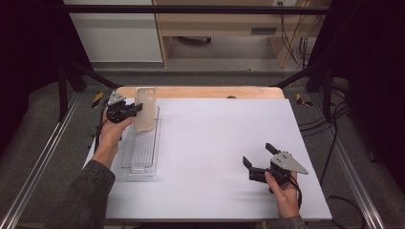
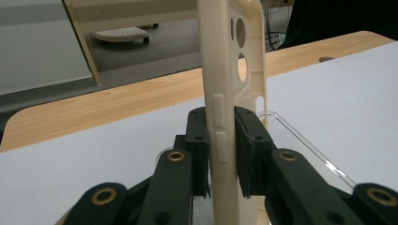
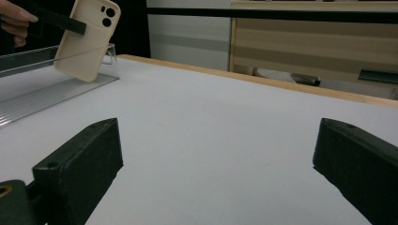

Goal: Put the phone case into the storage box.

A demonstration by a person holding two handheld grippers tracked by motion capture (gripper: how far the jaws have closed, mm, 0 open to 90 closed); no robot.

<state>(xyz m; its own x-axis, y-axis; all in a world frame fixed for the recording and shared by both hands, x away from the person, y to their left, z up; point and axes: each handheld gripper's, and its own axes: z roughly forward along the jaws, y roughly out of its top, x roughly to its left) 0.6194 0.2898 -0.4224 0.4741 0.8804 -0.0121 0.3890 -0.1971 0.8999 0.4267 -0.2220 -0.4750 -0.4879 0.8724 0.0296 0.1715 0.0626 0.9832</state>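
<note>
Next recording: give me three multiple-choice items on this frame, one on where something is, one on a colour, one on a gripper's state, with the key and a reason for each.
1. Where is the phone case?
A. Flat on the white mat
B. Held above the clear tray
C. Beside the right gripper

2. What colour is the phone case?
A. Cream
B. Black
C. Blue

3. How does the right gripper stand?
A. Shut on the case
B. Shut on nothing
C. Open, holding nothing

Key: 1 B, the left gripper lifts it over the tray at the table's left side. 2 A, it is pale cream in the left gripper view. 3 C, its jaws stand wide apart over bare white mat.
</note>
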